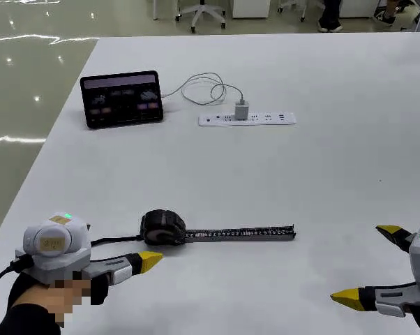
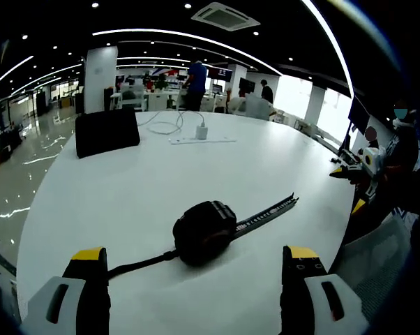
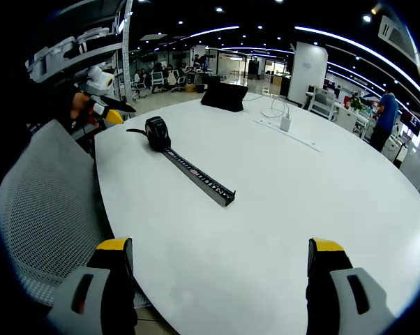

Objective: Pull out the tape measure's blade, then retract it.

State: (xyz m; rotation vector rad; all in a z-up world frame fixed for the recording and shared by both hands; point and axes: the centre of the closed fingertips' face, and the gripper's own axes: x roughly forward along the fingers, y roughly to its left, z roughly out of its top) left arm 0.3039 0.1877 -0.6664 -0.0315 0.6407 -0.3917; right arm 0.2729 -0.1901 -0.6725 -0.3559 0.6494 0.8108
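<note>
Left gripper (image 2: 196, 254): your jaws stand wide apart and hold nothing. In the left gripper view the tape measure's case (image 2: 204, 232) sits just ahead, between the two yellow tips but not touched by either. Its black wrist strap (image 2: 137, 265) trails back toward the left jaw.

Right gripper (image 1: 367, 264): also spread wide and empty, well apart from the blade's hooked end (image 1: 290, 230).

Blade (image 1: 241, 234): drawn out of the case and lying flat on the white table (image 1: 301, 181), running from the case toward your right side. In the right gripper view it reads as a straight strip with no kink.

Step, as judged: the pull-out looks done and the retraction is not yet made. The blade holds its length unaided, so a lock is probably engaged, though I cannot make out the lock from these views.

Next move calls for closing the left jaws squarely on the case so it does not skid, then releasing the blade. Consider steadying the hooked end with the right gripper so that it does not whip on the way in.
</note>
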